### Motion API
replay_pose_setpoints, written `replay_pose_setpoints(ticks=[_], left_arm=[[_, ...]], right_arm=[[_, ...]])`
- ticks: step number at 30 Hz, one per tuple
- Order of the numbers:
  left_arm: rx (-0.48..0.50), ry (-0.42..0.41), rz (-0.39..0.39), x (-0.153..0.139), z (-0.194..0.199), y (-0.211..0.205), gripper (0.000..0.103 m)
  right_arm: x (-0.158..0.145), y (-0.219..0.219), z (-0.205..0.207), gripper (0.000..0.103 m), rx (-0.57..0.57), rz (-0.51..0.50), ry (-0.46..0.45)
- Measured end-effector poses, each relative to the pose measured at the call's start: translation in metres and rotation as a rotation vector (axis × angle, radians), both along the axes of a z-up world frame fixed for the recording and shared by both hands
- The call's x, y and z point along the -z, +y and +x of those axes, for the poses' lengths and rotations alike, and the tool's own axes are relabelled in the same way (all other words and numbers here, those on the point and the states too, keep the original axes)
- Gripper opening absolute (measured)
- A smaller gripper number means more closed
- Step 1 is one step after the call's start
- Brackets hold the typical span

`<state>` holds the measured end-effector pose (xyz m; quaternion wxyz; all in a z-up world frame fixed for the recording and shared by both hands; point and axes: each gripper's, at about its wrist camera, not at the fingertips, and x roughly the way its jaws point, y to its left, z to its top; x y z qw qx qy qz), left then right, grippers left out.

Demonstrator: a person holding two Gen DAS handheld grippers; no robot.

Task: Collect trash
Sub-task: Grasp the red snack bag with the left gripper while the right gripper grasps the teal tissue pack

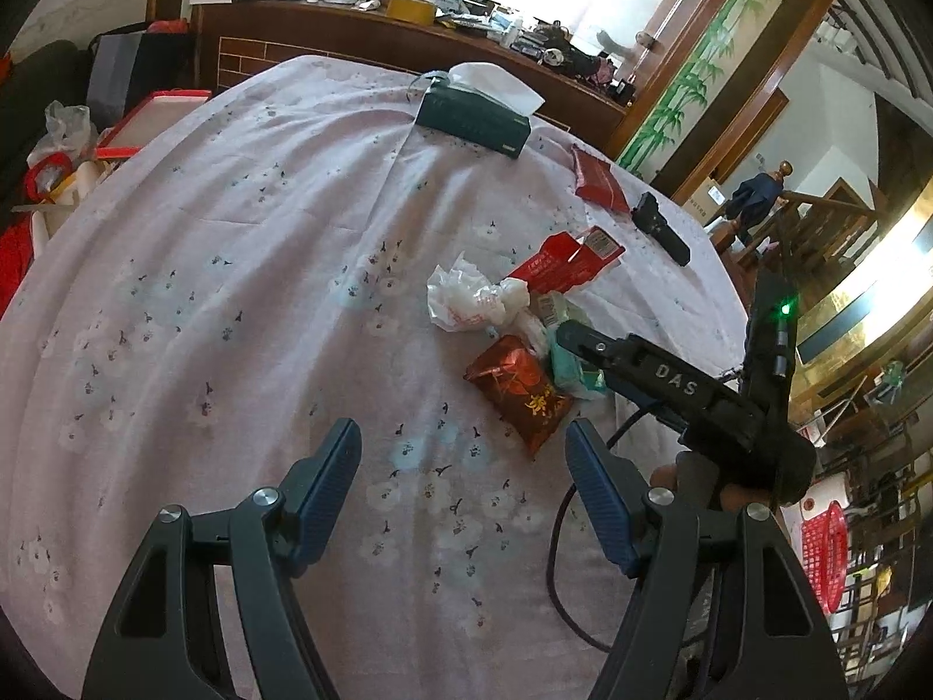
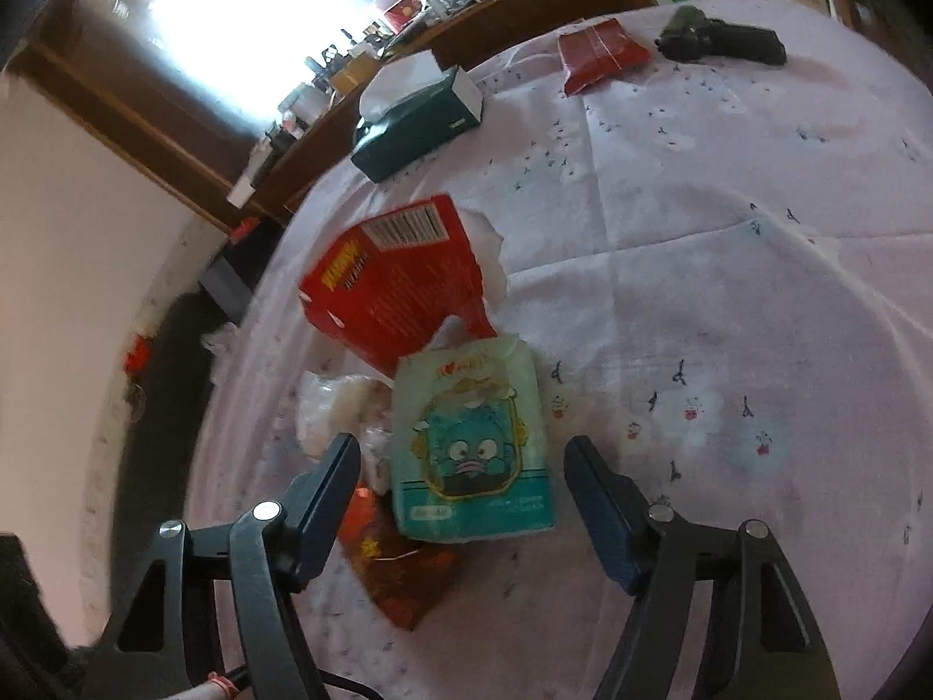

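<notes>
The teal tissue packet (image 2: 472,443), low centre of the right wrist view atop the trash pile, lies between the right gripper's (image 2: 460,466) open, empty fingers, which should straddle it squarely before closing.

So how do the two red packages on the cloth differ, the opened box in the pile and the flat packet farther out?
The red box is bulkier, torn open, and touches the crumpled trash; the flat red packet is thinner and lies alone near a black device. The box shows a barcode; the packet shows none. Both rest on the floral tablecloth.

A matt floral cloth tablecloth (image 1: 233,268) bears a glossy foil packet (image 1: 519,388) and crumpled white plastic (image 1: 460,297).
</notes>
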<state>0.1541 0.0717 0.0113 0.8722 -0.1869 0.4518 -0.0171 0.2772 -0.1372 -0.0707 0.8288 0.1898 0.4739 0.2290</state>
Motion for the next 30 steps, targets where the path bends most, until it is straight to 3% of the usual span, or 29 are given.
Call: replay_pose_setpoints(ticks=[3,5,10,15,21,23,25,30], left_arm=[[0.008,0.011,0.01,0.004,0.005,-0.006,0.071],[0.018,0.025,0.012,0.006,0.009,-0.011,0.071],[0.049,0.051,0.003,0.011,0.022,-0.028,0.071],[0.076,0.091,-0.024,0.021,0.044,-0.047,0.071],[0.023,0.186,0.0,0.044,0.079,-0.06,0.07],[0.0,0.191,0.014,0.05,0.085,-0.062,0.066],[-0.022,0.225,0.025,0.06,0.091,-0.063,0.052],[-0.044,0.213,0.051,0.062,0.094,-0.065,0.048]], right_arm=[[0.001,0.005,0.001,0.07,-0.012,-0.015,-0.008],[0.001,0.008,0.001,0.052,-0.005,-0.072,-0.024],[0.0,-0.007,0.001,0.039,0.017,-0.063,-0.026],[-0.017,-0.046,-0.004,0.037,0.104,0.025,-0.057],[-0.036,-0.072,-0.01,0.037,0.188,0.082,-0.119],[-0.04,-0.073,-0.011,0.037,0.191,0.092,-0.129],[-0.044,-0.077,-0.013,0.037,0.196,0.098,-0.141],[-0.051,-0.08,-0.017,0.037,0.194,0.12,-0.153]])
